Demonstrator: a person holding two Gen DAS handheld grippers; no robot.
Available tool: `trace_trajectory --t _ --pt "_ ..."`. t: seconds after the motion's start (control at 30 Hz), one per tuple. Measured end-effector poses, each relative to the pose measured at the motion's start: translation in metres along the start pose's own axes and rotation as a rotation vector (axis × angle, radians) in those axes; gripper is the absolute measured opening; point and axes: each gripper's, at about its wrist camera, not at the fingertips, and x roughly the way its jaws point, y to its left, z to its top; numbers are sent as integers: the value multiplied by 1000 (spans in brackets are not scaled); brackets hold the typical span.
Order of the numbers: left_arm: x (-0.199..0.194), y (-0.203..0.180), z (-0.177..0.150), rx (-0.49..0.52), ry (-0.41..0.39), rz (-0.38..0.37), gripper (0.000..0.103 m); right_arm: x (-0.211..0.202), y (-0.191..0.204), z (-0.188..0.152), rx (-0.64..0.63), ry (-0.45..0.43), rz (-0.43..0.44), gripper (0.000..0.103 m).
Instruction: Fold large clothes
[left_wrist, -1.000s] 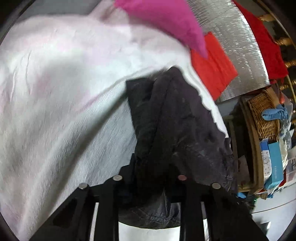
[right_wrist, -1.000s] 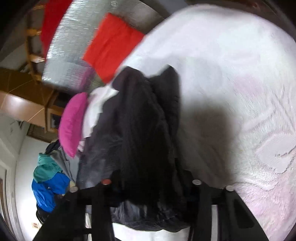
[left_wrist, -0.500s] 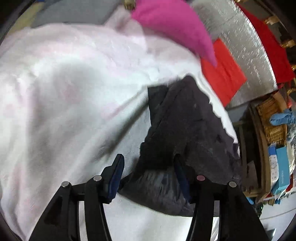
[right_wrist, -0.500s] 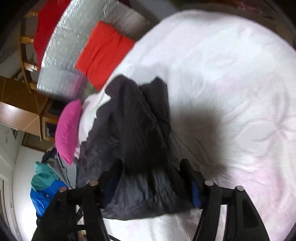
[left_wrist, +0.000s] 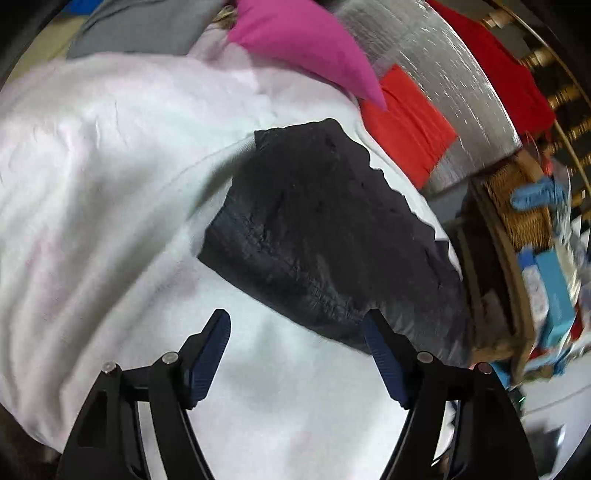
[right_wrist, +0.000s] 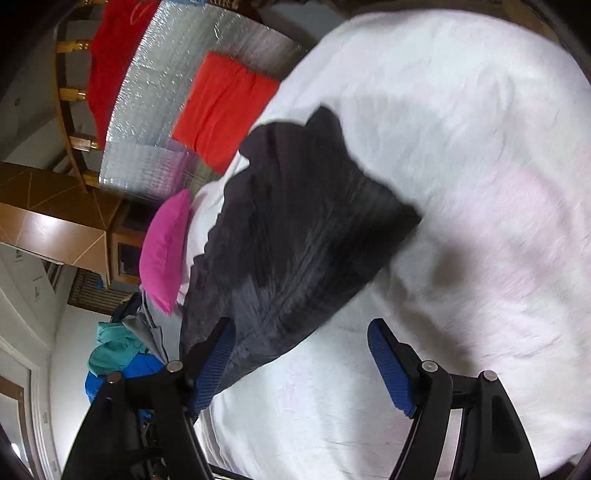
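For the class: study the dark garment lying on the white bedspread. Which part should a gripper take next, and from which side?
Take the dark garment by its near hem corner, probably, coming low from the open bedspread side. That edge lies flat and free at the front, while the far end bunches toward the pink pillow. Both left gripper and right gripper have just been opening, jaws empty.

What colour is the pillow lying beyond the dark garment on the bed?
Magenta pink. The pillow shows best in the left wrist view, past the dark garment.

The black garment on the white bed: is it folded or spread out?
Folded: the black garment lies as a compact layered block on the white bed.
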Motion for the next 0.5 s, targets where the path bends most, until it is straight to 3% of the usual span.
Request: trace_trajectory --t 0.1,0.27,0.5 --pt "12 3 4 -66 -38 17 75 20 -2 4 51 -12 17 77" --pt "33 16 10 -179 -32 8 75 44 -16 14 171 -62 63 77" --pt "53 34 24 -289 -61 -7 75 55 -18 21 209 -164 70 78"
